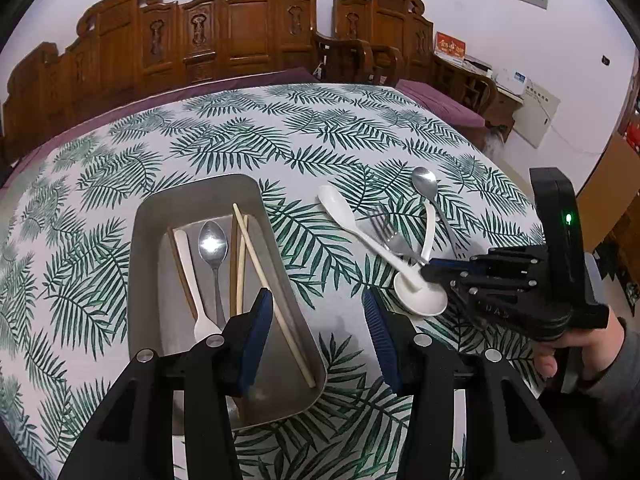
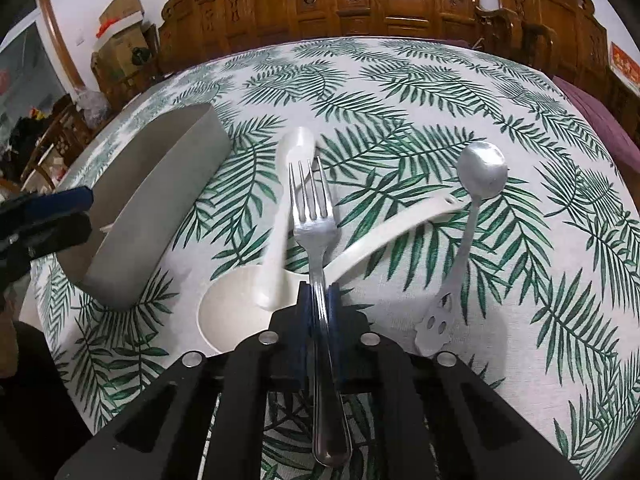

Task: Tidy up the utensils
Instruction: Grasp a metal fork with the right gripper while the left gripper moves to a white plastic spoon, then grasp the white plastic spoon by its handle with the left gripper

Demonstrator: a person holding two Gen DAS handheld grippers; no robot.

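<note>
Left gripper [image 1: 318,312], seen through its own camera, points steeply down over the near end of a grey tray [image 1: 146,248], its blue pads [image 1: 256,332] standing apart with nothing between them. One pad hangs above the tray's inside, the other above the leaf-print tablecloth [image 1: 280,132] just beside it. Inside the tray lie a metal spoon [image 1: 213,248], a white plastic fork [image 1: 192,280] and several wooden chopsticks [image 1: 272,292] (one slanting across the others). To the right, the right gripper [image 1: 430,270] reaches in low from the edge, held by a hand [image 1: 576,344] in a grey sleeve, its tips at a pile of loose utensils: a white ladle-shaped spoon [image 1: 416,300], a metal fork [image 1: 390,236] and a second metal spoon [image 1: 426,184].

From the right wrist camera, the right gripper [image 2: 320,300] tilts down at the table and is clamped on the metal fork's [image 2: 314,216] handle, tines pointing away, the handle end running back under the gripper body. The fork crosses over two white plastic spoons [image 2: 240,308]. A metal spoon [image 2: 480,172] with a pierced handle lies apart to the right. The grey tray [image 2: 160,200] sits at left, with the left gripper's pad [image 2: 56,200] beside it.
</note>
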